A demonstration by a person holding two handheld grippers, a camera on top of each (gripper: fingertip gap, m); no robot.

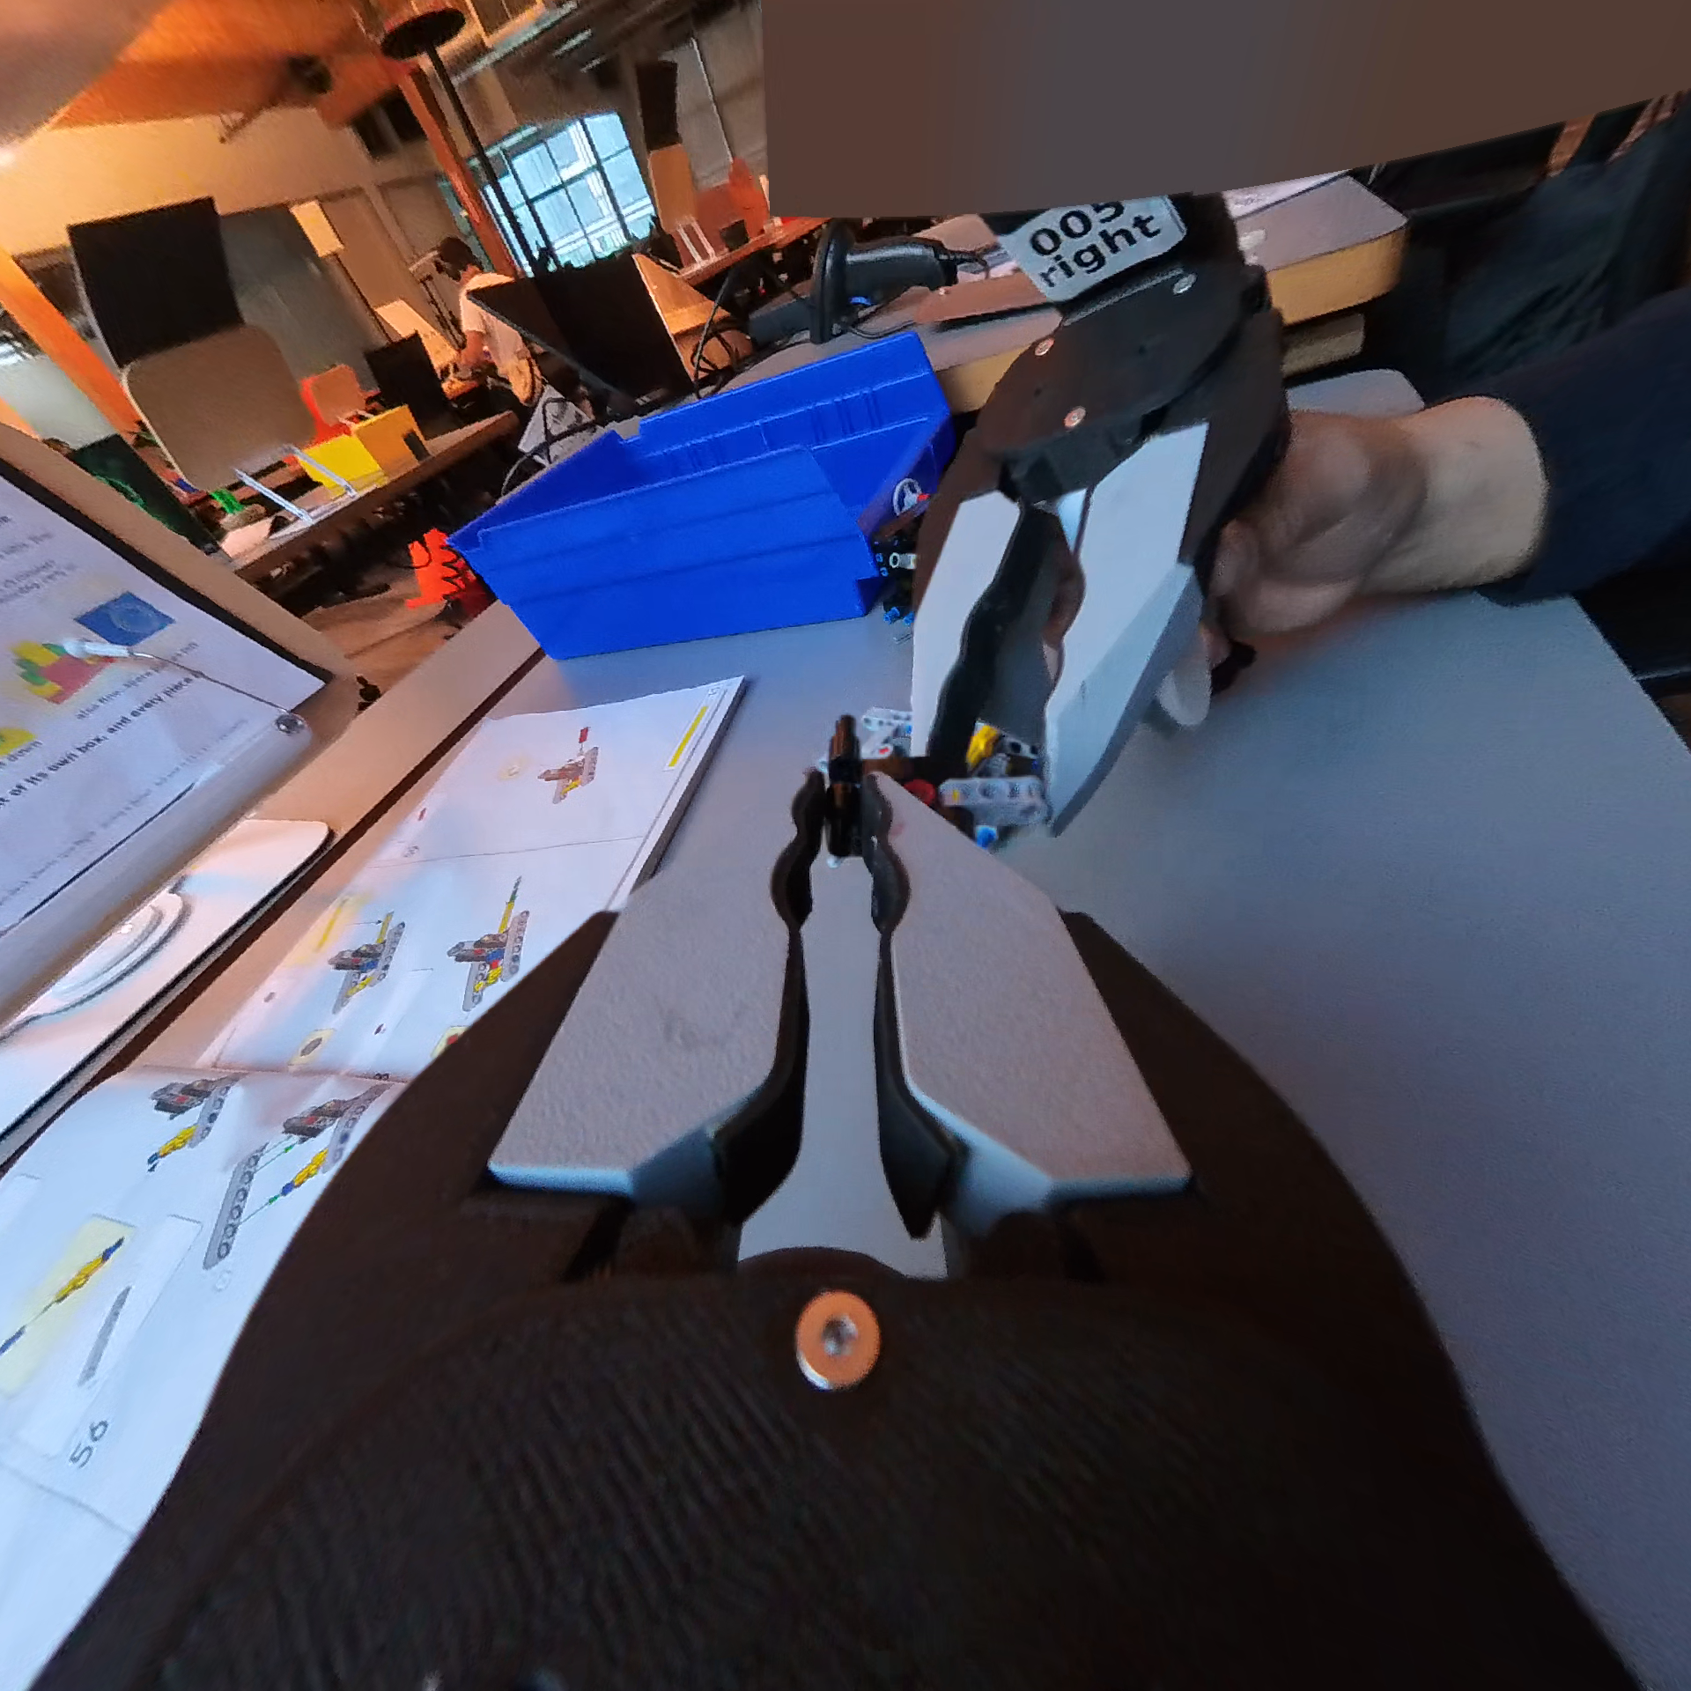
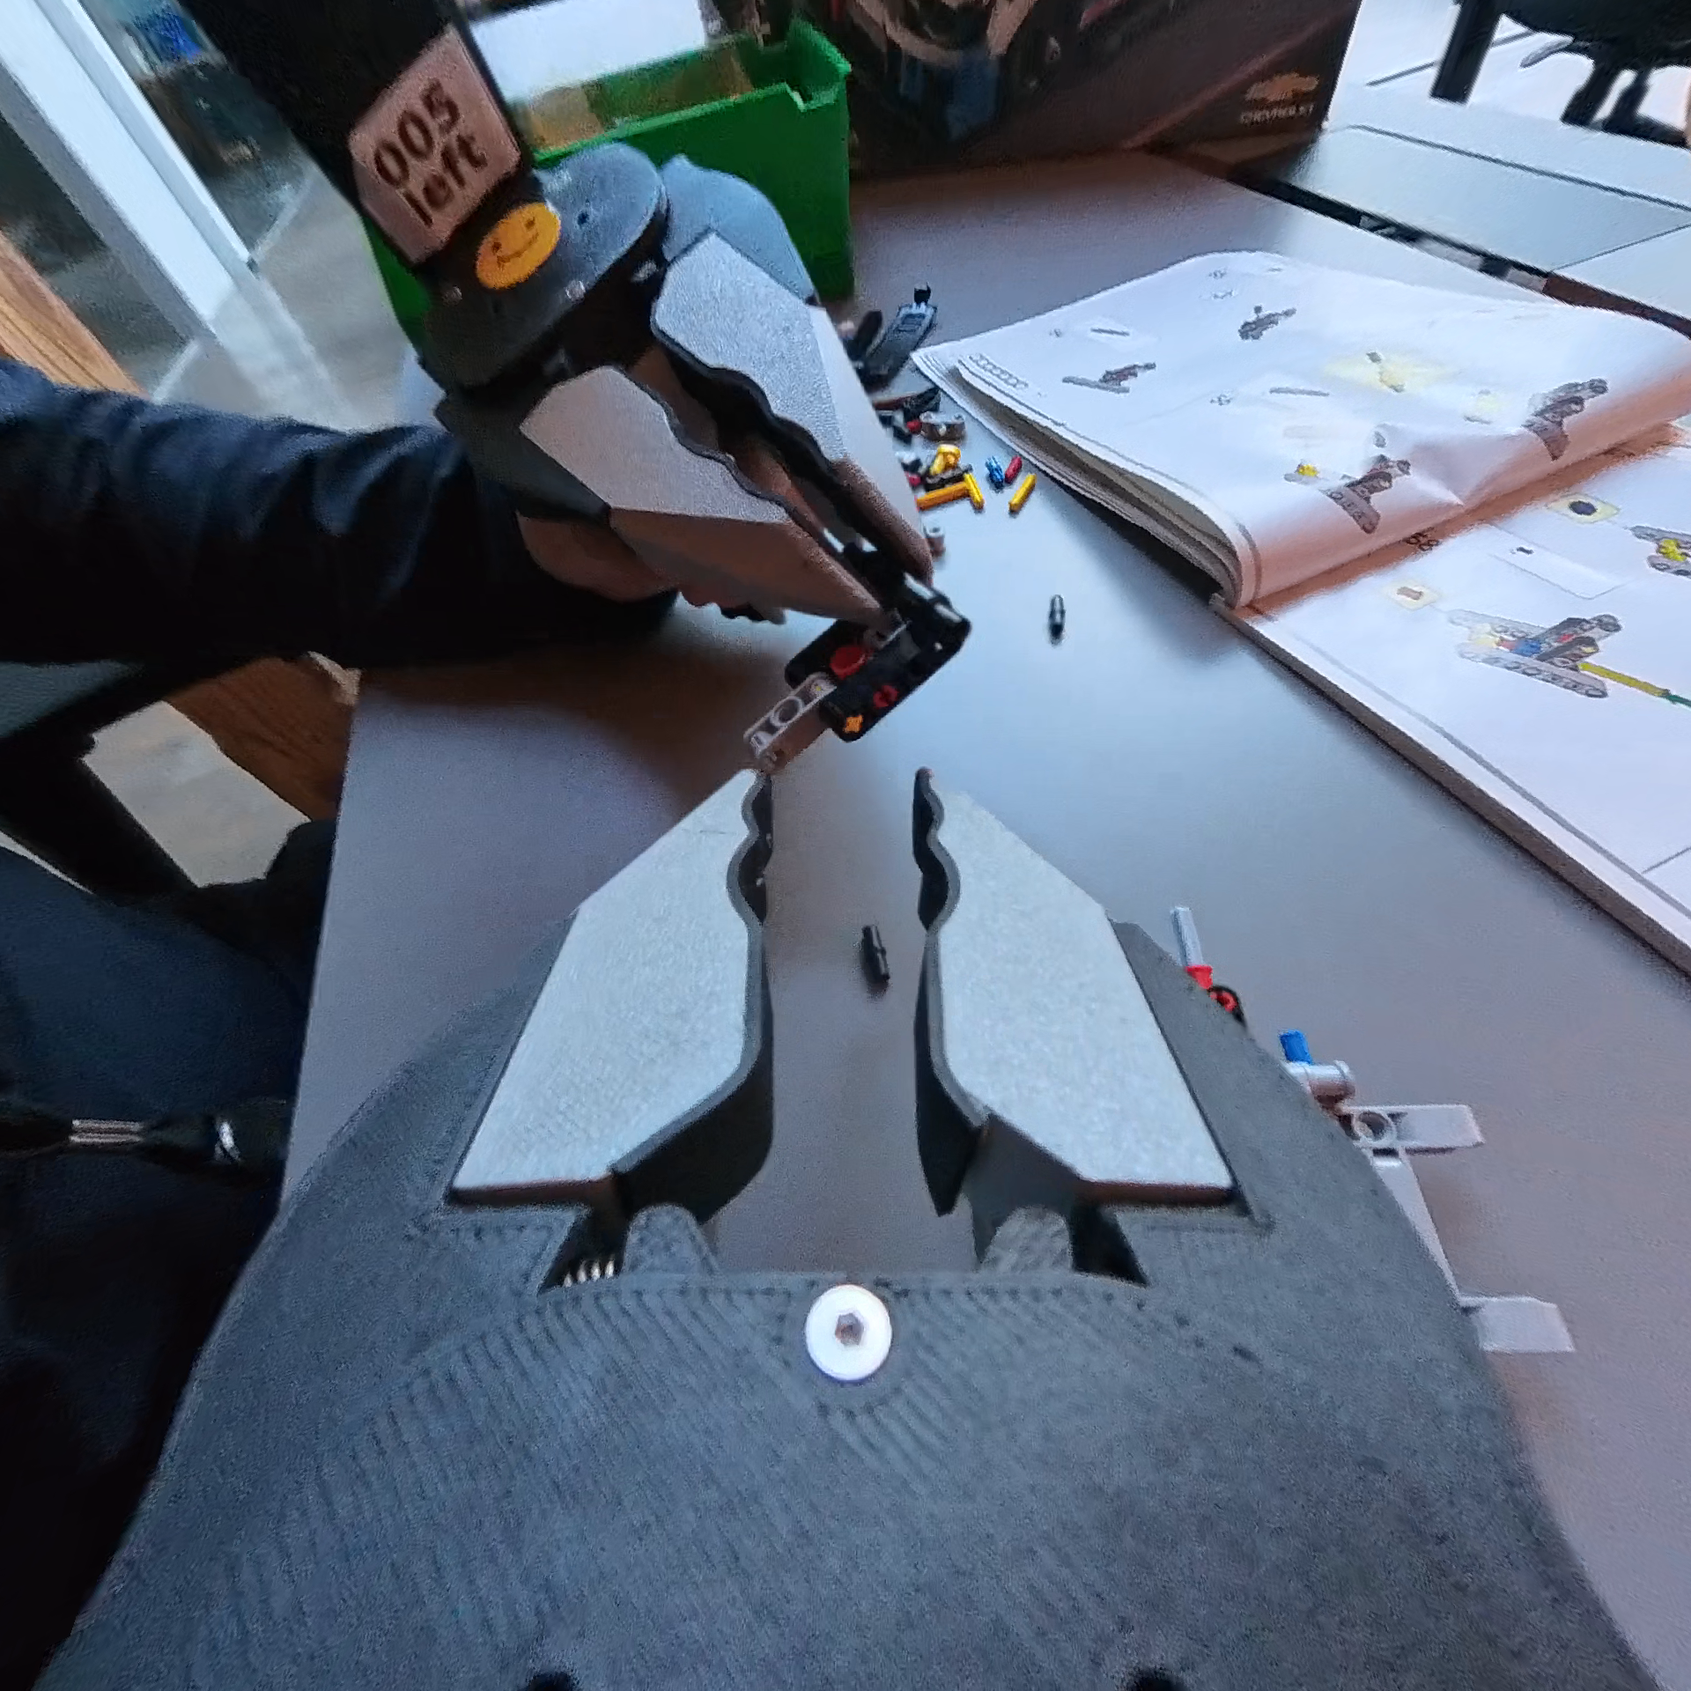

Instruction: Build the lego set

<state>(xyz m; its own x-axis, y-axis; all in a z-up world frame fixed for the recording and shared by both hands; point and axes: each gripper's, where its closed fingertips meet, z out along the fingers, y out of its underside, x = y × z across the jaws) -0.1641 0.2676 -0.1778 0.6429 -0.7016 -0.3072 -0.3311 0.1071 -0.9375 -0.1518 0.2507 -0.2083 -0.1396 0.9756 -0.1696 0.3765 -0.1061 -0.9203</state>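
My left tongs (image 2: 901, 599) are pinched narrow on a small black brick assembly (image 2: 878, 673) with red pins and a pale grey beam at its lower end, both pads pressed on its upper edge, holding it tilted above the grey counter (image 2: 1144, 778). My right tongs (image 2: 842, 791) stand wide and bare just below that assembly, the left fingertip close to the grey beam but apart from it. Seen between their fingers, a small black pin (image 2: 875, 953) lies on the counter, touching neither pad; a second black pin (image 2: 1055, 615) lies beyond the assembly, toward the open instruction booklet (image 2: 1327, 439). Loose yellow, blue and red pieces (image 2: 970, 480) are scattered behind the assembly near the booklet's edge, and a green bin (image 2: 778, 128) stands farther back
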